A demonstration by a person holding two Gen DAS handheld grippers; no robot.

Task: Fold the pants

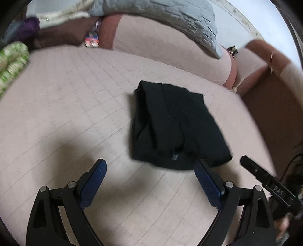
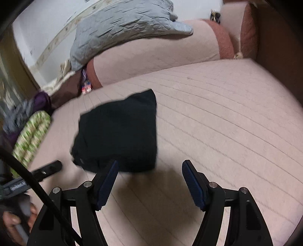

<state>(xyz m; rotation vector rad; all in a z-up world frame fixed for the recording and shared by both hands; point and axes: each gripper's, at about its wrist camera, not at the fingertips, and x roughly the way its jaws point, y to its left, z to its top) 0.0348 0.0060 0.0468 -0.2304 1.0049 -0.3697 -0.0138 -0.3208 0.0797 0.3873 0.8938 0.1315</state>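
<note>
The black pants (image 1: 174, 124) lie folded into a compact bundle on the pink quilted bed cover (image 1: 66, 106). In the left wrist view my left gripper (image 1: 150, 166) stands open just in front of the bundle, its right blue pad close to the near edge, nothing between the fingers. The right gripper's black finger (image 1: 253, 168) shows at the right edge of that view. In the right wrist view the pants (image 2: 121, 130) sit ahead and to the left, and my right gripper (image 2: 150, 167) is open and holds nothing, its left pad overlapping the bundle's near edge in the image.
A grey quilted blanket (image 1: 162, 17) drapes over pink bolsters (image 1: 170, 49) at the back. A green patterned cloth (image 1: 11, 62) lies at the left. A brown wooden bed frame (image 1: 274, 113) borders the right. A hand (image 2: 17, 219) grips the left tool's handle.
</note>
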